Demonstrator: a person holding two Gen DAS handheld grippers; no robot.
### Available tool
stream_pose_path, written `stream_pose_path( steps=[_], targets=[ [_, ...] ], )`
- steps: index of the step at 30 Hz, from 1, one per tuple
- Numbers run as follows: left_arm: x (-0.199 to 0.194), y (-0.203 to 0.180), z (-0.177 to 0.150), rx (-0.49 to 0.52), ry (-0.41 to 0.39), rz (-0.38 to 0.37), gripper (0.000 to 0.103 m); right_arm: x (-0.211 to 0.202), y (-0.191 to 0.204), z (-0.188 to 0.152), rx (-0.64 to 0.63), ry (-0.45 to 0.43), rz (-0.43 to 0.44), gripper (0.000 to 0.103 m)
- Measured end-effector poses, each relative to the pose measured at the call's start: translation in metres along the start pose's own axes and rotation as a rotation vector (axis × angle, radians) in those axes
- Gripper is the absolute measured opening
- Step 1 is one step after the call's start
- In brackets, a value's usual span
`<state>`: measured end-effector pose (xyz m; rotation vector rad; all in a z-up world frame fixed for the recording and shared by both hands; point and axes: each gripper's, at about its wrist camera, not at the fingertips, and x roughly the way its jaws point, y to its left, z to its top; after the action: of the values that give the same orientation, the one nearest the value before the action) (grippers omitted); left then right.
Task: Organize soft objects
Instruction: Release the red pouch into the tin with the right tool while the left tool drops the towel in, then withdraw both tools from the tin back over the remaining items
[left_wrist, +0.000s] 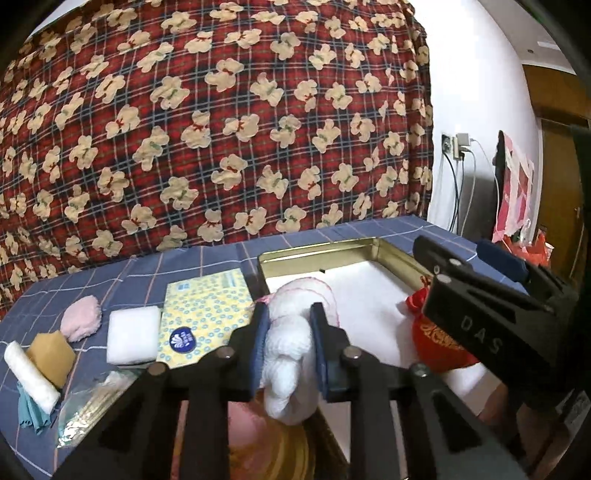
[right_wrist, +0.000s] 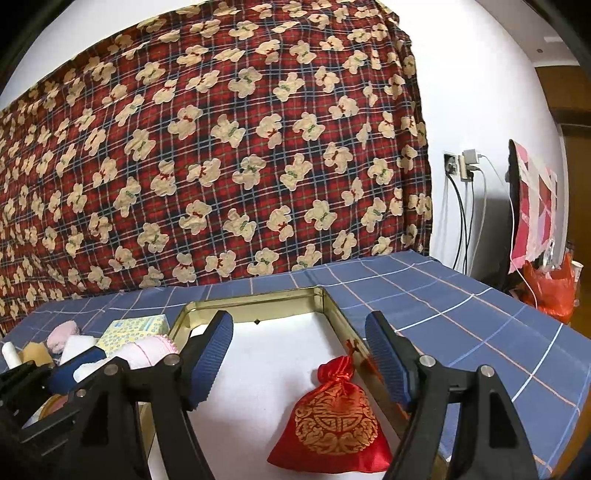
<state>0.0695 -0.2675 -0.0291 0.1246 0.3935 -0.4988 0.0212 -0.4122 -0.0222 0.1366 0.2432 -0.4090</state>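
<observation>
My left gripper (left_wrist: 286, 339) is shut on a white cloth with pink stitched edging (left_wrist: 288, 354) and holds it over the left edge of a gold tin box (left_wrist: 317, 251) lined in white. A red and gold drawstring pouch (right_wrist: 332, 424) lies inside the box (right_wrist: 258, 299) at its right side. My right gripper (right_wrist: 299, 362) is open and empty, hovering above the pouch; it also shows in the left wrist view (left_wrist: 476, 266). The held cloth also shows at the left of the right wrist view (right_wrist: 147, 350).
Left of the box on the blue checked tablecloth (right_wrist: 461, 314) lie a yellow tissue pack (left_wrist: 203, 314), a white sponge (left_wrist: 133, 339), a pink puff (left_wrist: 81, 317), a tan piece (left_wrist: 51, 354), a white roll (left_wrist: 31, 376) and a plastic bag (left_wrist: 88, 406). A red bear-print blanket (left_wrist: 221, 129) hangs behind.
</observation>
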Motion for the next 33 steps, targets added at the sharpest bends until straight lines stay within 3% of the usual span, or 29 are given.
stream_pose_path(
  steps=[11, 16, 18, 21, 24, 29, 33],
  targets=[
    [0.008, -0.012, 0.012, -0.047, -0.035, -0.058, 0.017, -0.004, -0.016, 0.001, 0.082, -0.018, -0.045, 0.076],
    [0.013, -0.016, 0.017, -0.069, -0.05, -0.074, 0.035, -0.009, -0.021, 0.001, 0.094, -0.045, -0.073, 0.076],
    [0.011, -0.017, 0.017, -0.062, -0.046, -0.061, 0.053, -0.011, -0.026, 0.001, 0.119, -0.052, -0.081, 0.076],
    [0.006, -0.013, 0.015, -0.075, -0.064, -0.034, 0.071, -0.012, -0.03, 0.002, 0.139, -0.054, -0.084, 0.076],
    [-0.003, -0.004, 0.014, -0.103, -0.082, -0.041, 0.075, -0.013, -0.028, 0.002, 0.125, -0.061, -0.086, 0.076],
    [-0.022, 0.02, 0.009, -0.14, -0.113, 0.024, 0.08, -0.019, -0.023, 0.002, 0.097, -0.089, -0.069, 0.076],
    [-0.039, 0.049, 0.001, -0.178, -0.103, 0.084, 0.083, -0.018, -0.013, 0.003, 0.055, -0.085, -0.004, 0.076]
  ],
)
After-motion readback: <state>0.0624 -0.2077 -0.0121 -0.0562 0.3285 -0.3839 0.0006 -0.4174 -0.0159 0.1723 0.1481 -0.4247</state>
